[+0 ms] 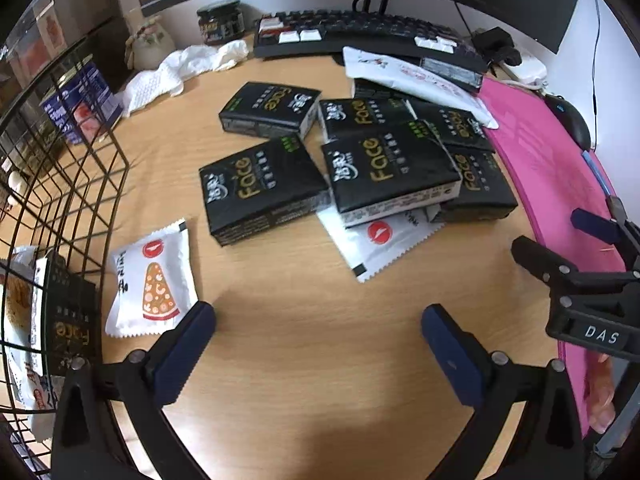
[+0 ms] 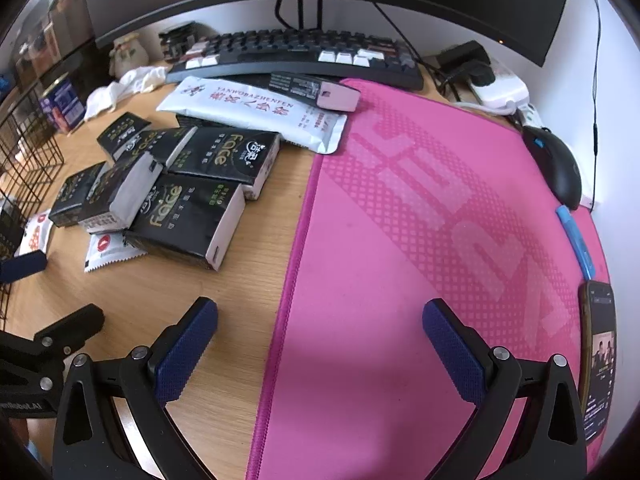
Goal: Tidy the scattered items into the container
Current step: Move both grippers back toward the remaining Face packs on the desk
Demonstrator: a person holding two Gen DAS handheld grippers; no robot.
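Note:
Several black "Face" tissue packs (image 1: 384, 168) lie in a loose pile on the wooden desk, also in the right wrist view (image 2: 188, 220). A white pizza snack sachet (image 1: 150, 284) lies beside the black wire basket (image 1: 60, 184) at the left; the basket holds a tissue pack (image 1: 70, 320) and sachets. Another white sachet (image 1: 380, 240) sticks out from under the pile. My left gripper (image 1: 316, 340) is open and empty above bare desk. My right gripper (image 2: 320, 340) is open and empty over the pink mat's left edge; it also shows in the left wrist view (image 1: 560, 240).
A long white pouch (image 2: 256, 112) and a small box (image 2: 316, 90) lie before the keyboard (image 2: 296, 54). A pink mat (image 2: 420, 240) covers the right side, with a mouse (image 2: 556, 164) and phone (image 2: 600, 360). A jar (image 1: 220, 20), blue can (image 1: 80, 100) and crumpled tissue (image 1: 184, 68) stand at back left.

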